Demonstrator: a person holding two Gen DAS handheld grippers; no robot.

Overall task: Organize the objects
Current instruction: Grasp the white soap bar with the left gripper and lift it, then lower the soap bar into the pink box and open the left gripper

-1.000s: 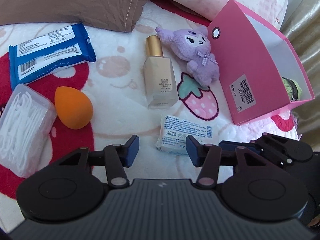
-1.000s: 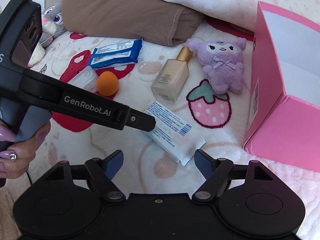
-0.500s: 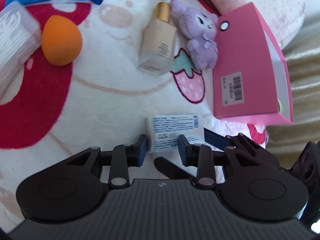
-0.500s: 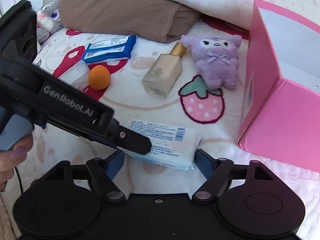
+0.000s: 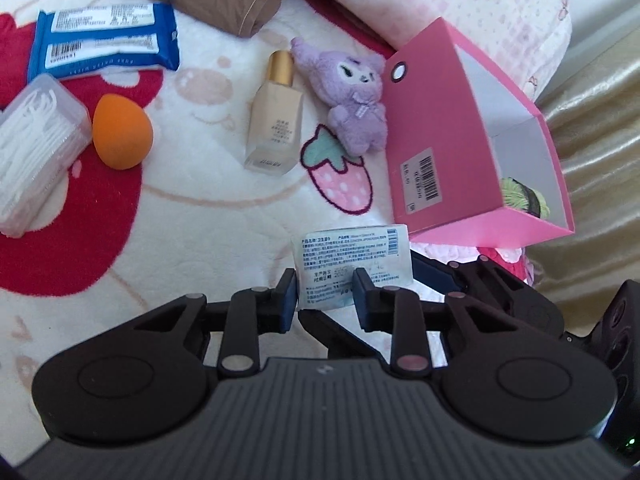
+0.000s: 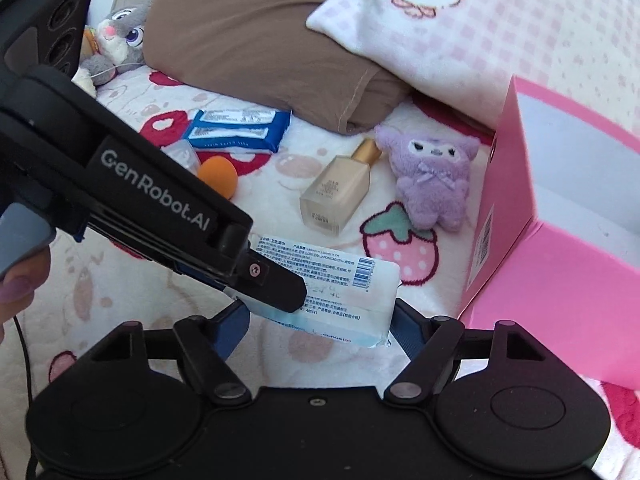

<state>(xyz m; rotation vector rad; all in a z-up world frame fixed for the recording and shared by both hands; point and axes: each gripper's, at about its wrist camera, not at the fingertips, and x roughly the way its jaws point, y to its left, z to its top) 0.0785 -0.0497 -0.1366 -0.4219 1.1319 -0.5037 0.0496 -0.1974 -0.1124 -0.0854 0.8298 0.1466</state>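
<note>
A white wet-wipe packet (image 5: 354, 258) with blue print is held a little above the blanket. My left gripper (image 5: 325, 300) is shut on its near end; in the right wrist view the left gripper clamps the packet (image 6: 340, 284) from the left. My right gripper (image 6: 320, 326) is open, its blue fingers on either side of the packet's near edge, apart from it. An open pink box (image 5: 472, 148) lies to the right, with a green item (image 5: 522, 198) inside.
On the strawberry blanket lie a foundation bottle (image 5: 274, 128), a purple plush (image 5: 356, 100), an orange sponge (image 5: 120, 136), a clear box of floss picks (image 5: 34, 148) and a blue wipes pack (image 5: 102, 40). Brown and pink-check pillows (image 6: 256, 28) lie behind.
My left gripper closed on the wipe packet and lifted it off the blanket, toward the pink box. The right gripper stayed open beside it.
</note>
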